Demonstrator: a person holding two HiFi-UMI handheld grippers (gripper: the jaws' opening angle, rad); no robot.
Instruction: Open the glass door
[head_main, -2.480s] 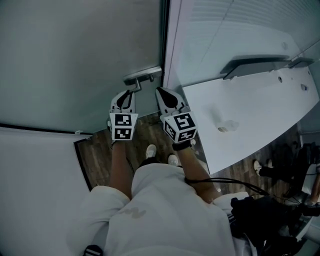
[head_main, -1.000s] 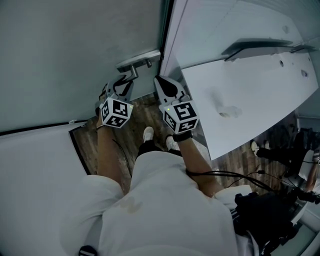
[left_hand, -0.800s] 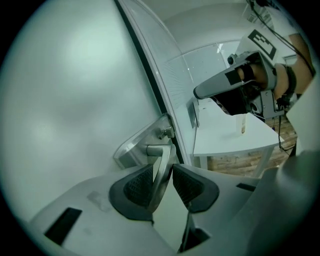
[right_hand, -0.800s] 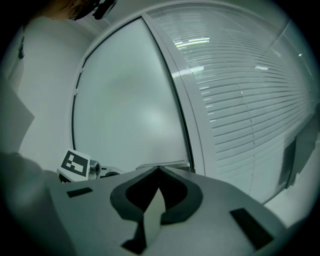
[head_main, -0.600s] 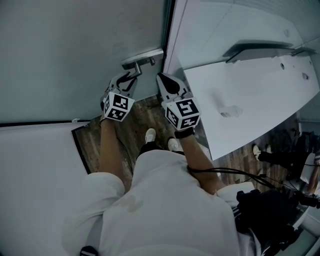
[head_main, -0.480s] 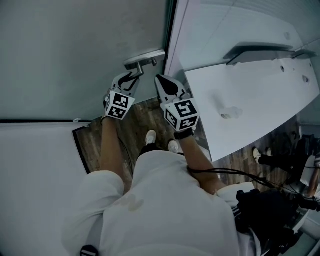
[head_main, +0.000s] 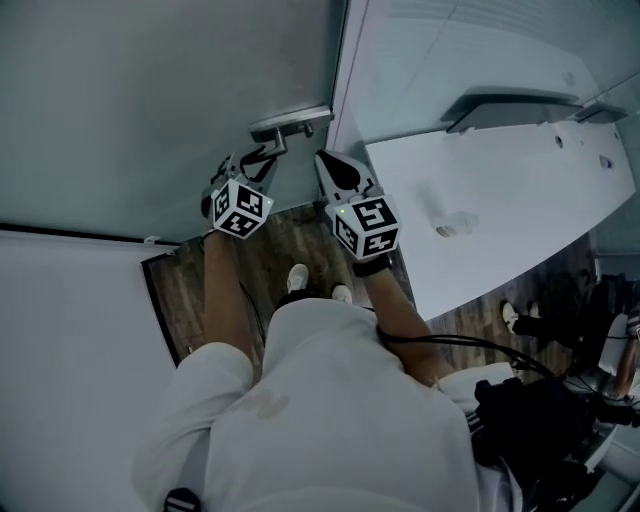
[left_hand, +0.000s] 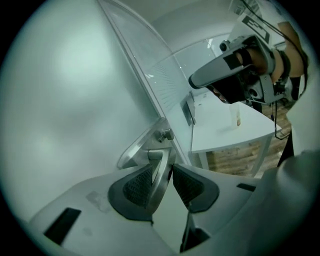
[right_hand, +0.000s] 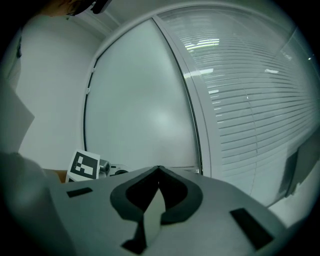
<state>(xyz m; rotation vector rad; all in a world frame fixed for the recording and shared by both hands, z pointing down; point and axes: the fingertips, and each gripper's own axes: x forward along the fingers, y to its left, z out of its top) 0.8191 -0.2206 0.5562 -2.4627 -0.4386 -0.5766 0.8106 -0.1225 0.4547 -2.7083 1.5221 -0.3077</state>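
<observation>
clamps the left gripper (left_hand: 162, 170) on the door handle (left_hand: 143, 148), rolled further than before, so unlatching seems underway; right gripper (right_hand: 159, 175) pinched together, empty.

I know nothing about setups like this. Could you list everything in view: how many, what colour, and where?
glass door: one, frosted grey, ahead and to the left
door handle: one, silver metal lever, at the door's right edge
blinds: one panel, white, right of the door
table: one, white, on the right
floor: brown wood planks, underfoot
cable: black, lower right, beside the person
shoes: two, white, on the floor
left gripper: one, white and black, shut on the door handle
right gripper: one, white and black, jaws together and empty, right of the handle and apart from it
</observation>
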